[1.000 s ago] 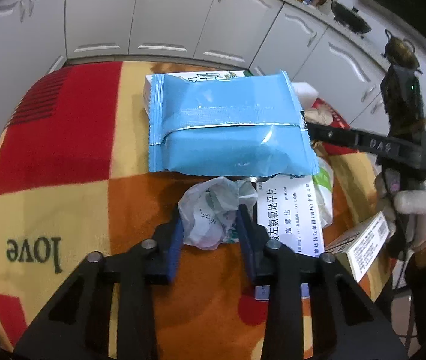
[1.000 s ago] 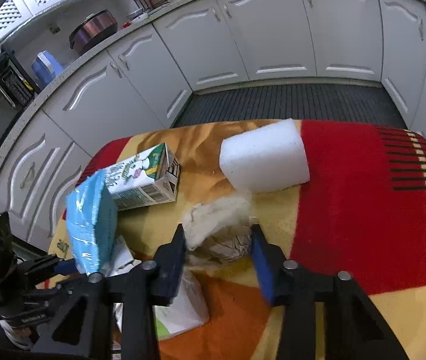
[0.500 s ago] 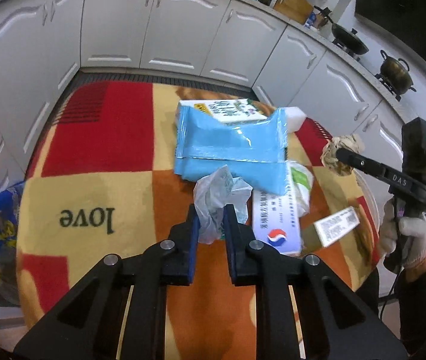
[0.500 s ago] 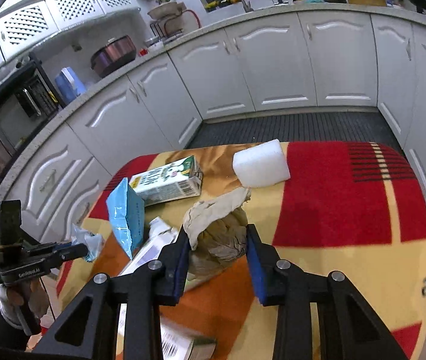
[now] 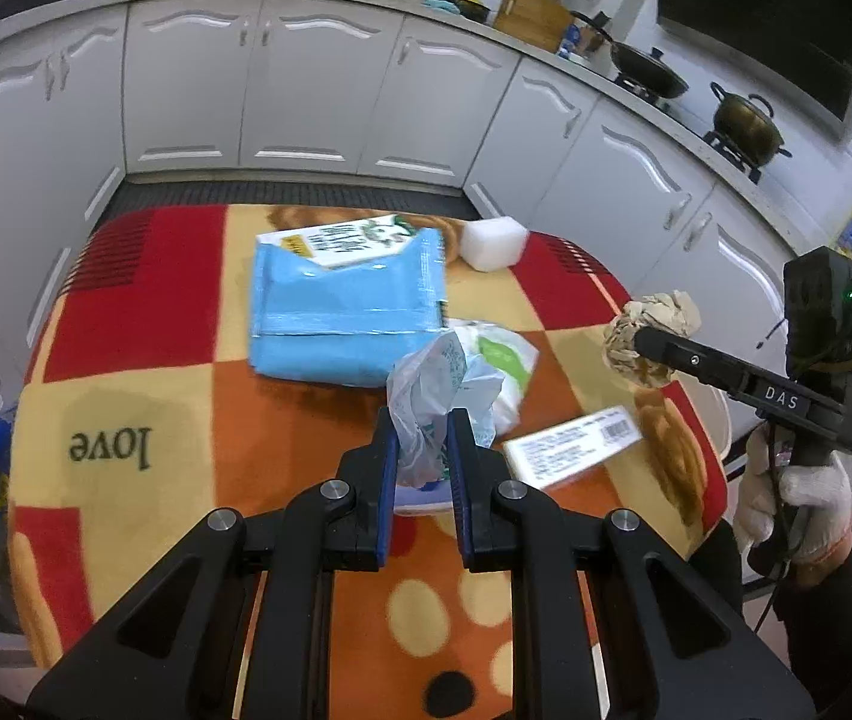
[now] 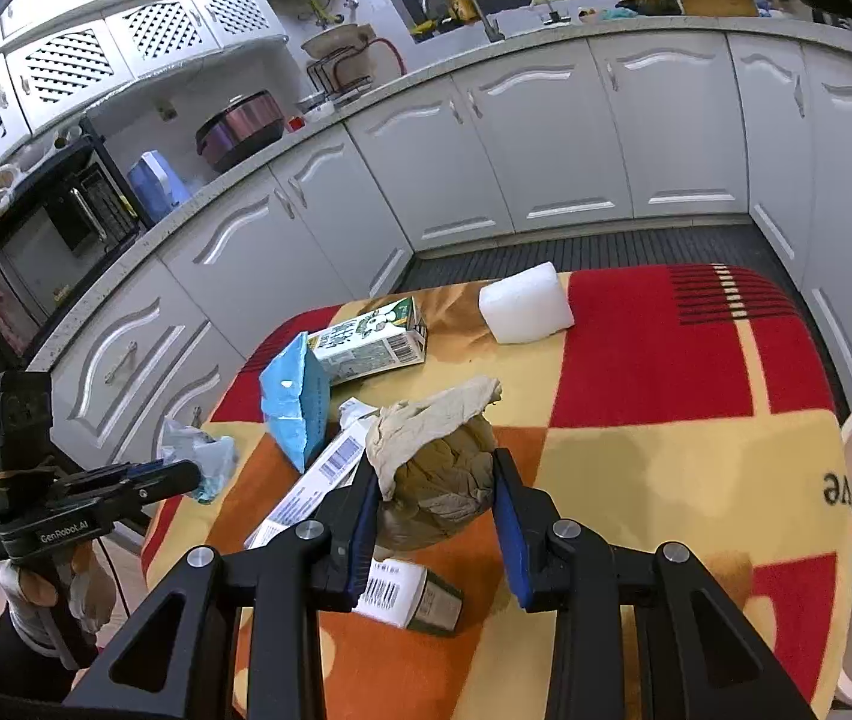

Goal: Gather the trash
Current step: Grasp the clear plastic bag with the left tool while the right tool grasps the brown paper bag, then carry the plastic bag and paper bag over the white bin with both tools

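The left gripper (image 5: 420, 441) has its jaws clamped narrow on the crumpled plastic bag (image 5: 435, 387); a second ago the jaws stood wider around it and have been closing since. The bag, previously resting on the worktop (image 5: 126, 372), is now lifted clear of it, in front of the blue packet (image 5: 342, 324). The right gripper (image 6: 435, 495) holds the wad of brown paper (image 6: 438, 474) between its jaws. That wad, earlier on the cloth beside the white foam block (image 6: 525, 303), now hangs above the worktop, over a small barcoded box (image 6: 405, 594).
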